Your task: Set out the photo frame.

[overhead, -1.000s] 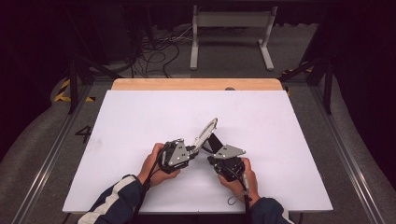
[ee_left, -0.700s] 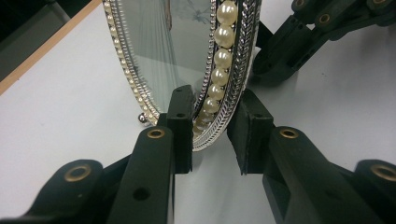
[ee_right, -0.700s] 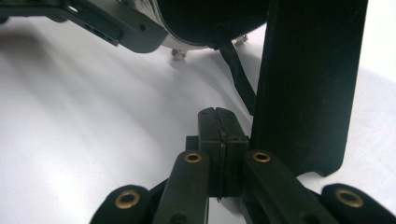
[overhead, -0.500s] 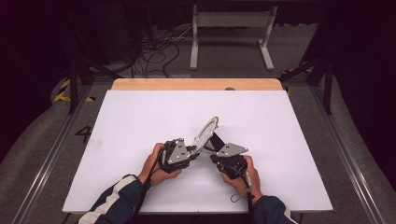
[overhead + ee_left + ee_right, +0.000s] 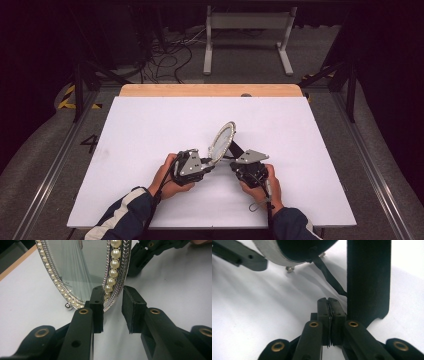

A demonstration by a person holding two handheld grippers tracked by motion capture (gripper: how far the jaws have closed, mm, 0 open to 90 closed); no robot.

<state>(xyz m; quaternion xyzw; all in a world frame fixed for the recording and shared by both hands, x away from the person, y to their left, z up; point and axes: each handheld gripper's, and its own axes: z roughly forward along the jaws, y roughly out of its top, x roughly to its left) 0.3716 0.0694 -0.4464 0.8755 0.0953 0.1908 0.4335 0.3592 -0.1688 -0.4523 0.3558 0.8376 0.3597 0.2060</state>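
Note:
An oval mirror [image 5: 222, 141] with a pearl-studded silver frame [image 5: 114, 263] stands tilted on the white table [image 5: 150, 125]. My left gripper [image 5: 212, 161] reaches in from the left. Its jaws [image 5: 112, 305] sit on either side of the frame's lower rim, and the pads meet the rim at their tips. Behind the mirror stands its black prop leg [image 5: 368, 277]. A thin black strap [image 5: 329, 277] runs from the mirror's back [image 5: 297, 247] down to my right gripper [image 5: 328, 301], which is shut on it. In the high view the right gripper [image 5: 234, 159] sits just right of the mirror.
A bare wooden strip [image 5: 210, 90] borders the table's far edge. Beyond it are a metal stand [image 5: 247, 35] and cables on the floor. Rails run along both sides of the table. The person's sleeves come in at the near edge.
The right hand has drifted slightly to the right and away from the person. The mirror and the left gripper keep their places.

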